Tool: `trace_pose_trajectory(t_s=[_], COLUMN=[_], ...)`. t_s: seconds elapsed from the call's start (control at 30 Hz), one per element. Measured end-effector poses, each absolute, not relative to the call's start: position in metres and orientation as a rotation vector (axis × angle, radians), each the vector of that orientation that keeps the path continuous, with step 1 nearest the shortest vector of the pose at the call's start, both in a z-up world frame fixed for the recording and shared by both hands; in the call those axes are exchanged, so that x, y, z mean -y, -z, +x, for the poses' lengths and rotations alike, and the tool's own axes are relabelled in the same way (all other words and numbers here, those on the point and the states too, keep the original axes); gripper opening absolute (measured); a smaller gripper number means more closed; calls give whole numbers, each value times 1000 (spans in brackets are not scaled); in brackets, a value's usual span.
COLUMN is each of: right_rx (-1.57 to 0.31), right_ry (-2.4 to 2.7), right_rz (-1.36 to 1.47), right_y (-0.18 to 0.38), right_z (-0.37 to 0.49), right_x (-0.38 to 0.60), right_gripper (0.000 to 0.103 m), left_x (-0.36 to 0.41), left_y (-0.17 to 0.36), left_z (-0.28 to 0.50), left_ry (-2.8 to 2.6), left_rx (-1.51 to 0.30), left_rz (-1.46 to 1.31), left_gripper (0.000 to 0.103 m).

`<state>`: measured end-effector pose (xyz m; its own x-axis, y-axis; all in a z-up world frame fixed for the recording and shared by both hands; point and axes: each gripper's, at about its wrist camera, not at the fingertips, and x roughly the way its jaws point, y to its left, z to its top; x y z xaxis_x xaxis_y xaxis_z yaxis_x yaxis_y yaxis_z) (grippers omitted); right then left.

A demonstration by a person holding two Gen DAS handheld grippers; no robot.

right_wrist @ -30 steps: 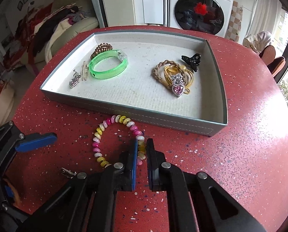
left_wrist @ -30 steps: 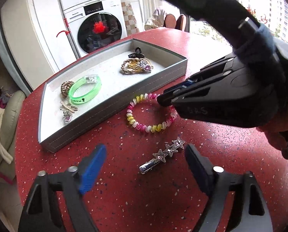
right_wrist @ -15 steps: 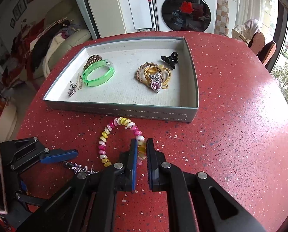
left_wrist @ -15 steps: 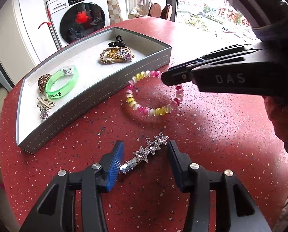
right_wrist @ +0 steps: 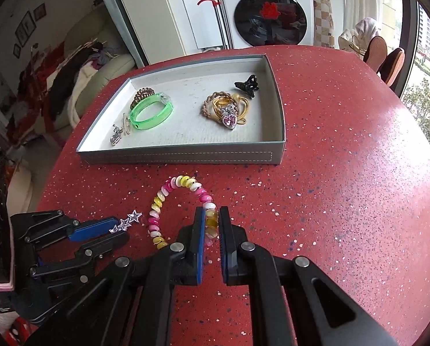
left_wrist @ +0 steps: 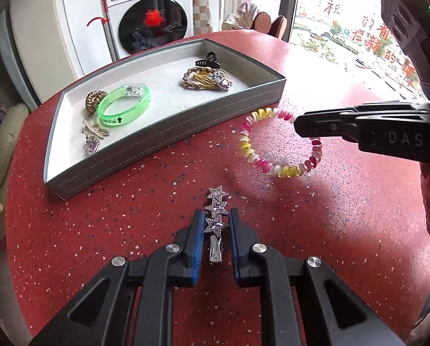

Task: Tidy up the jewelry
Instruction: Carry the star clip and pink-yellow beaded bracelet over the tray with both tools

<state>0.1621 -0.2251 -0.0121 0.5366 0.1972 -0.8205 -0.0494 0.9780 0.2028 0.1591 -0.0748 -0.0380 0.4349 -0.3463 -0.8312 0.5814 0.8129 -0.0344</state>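
Note:
A silver hair clip with three glitter stars (left_wrist: 216, 216) lies between the blue pads of my left gripper (left_wrist: 215, 225), which has closed on it over the red table; it also shows in the right wrist view (right_wrist: 125, 223). My right gripper (right_wrist: 212, 223) is shut on a pink, yellow and white beaded bracelet (right_wrist: 168, 201) and holds it raised above the table; the bracelet also shows in the left wrist view (left_wrist: 272, 167). A grey tray (left_wrist: 163, 132) behind holds a green bangle (left_wrist: 124, 108), hair ties with a heart charm (left_wrist: 209, 79), a black claw clip (left_wrist: 207, 60) and small pieces.
The round red speckled table (right_wrist: 345, 187) carries everything. The tray (right_wrist: 180, 155) stands at the table's far side. A washing machine (right_wrist: 269, 8), a sofa with clothes (right_wrist: 79, 66) and chairs (right_wrist: 385, 57) stand beyond the table.
My left gripper moved in over the star clip and closed its pads on it. My right gripper lifted the bracelet up and back from the table.

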Motion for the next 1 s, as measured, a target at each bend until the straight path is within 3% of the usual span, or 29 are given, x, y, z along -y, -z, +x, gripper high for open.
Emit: trace_pose_trajectory(t_s=[0.43, 0.57, 1.0], right_rx=[-997, -997, -983], right_ry=[-143, -144, -165], right_rz=[186, 192, 196], right_y=[9, 9, 5], right_z=[146, 144, 141], right_x=[227, 227, 223], right_gripper=[10, 10, 10], left_x=[32, 19, 6], left_y=[19, 17, 14], left_z=[157, 159, 157], left_ry=[438, 420, 395], left_rx=[-921, -922, -922], left_rz=[67, 47, -9], left_gripper=[34, 29, 29])
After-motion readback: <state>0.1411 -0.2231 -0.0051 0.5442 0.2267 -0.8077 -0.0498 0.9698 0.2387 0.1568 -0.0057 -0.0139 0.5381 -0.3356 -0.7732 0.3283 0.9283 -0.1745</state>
